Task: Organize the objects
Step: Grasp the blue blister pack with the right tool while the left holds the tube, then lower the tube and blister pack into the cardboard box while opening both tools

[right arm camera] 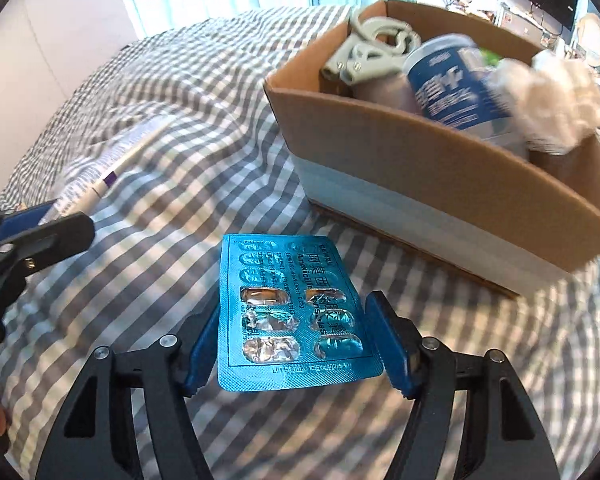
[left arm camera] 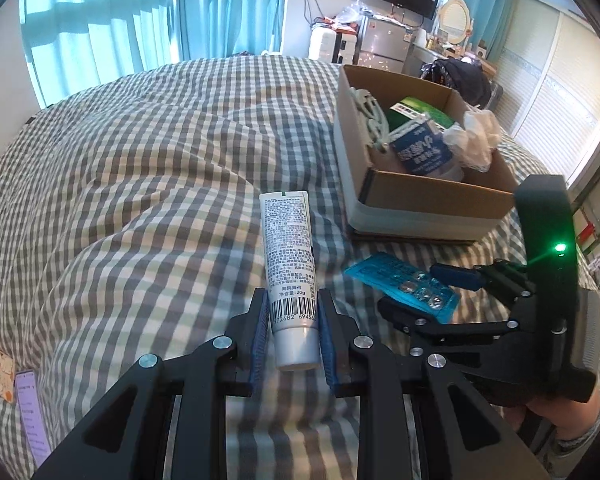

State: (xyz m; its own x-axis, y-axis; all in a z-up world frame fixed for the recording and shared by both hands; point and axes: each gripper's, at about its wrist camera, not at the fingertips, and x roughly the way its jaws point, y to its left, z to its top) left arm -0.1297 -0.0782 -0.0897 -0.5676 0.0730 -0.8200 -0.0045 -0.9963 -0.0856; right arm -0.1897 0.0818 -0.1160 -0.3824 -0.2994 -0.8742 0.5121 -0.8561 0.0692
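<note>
The left gripper (left arm camera: pixel 293 334) has its blue pads set against both sides of a small white tube (left arm camera: pixel 289 272), near the cap end, just below the barcode. Whether it truly pinches or only brackets the tube, I judge it is pinching; the pads touch the sides. The tube points away over the checked quilt (left arm camera: pixel 140 200). It is probably light and soft-walled; a hard squeeze could dent it or push paste toward the cap. The stiffer shoulder near the cap, where the pads sit, looks like the better hold, since the flat crimped far end would slip or fold.

The right gripper (right arm camera: pixel 296 340) straddles a blue blister pack (right arm camera: pixel 288 308). The left pad touches the pack's edge; the right pad stands slightly apart, so the jaws are spread, not yet closed. The pack lies on the quilt, tilted up a little at its near end. It is thin, very light and bendy, with slick foil, and several pockets are already burst. Gripping edge to edge will likely bow it; a gentle close across the near end, where the flat border is, seems safest.

Beyond both, just past the pack, stands the cardboard box (right arm camera: pixel 420 148), open-topped, already holding a blue-labelled bottle (right arm camera: pixel 452 84), a grey clip (right arm camera: pixel 372 48) and crumpled white paper (right arm camera: pixel 556 96). It looks like the place for both items.
</note>
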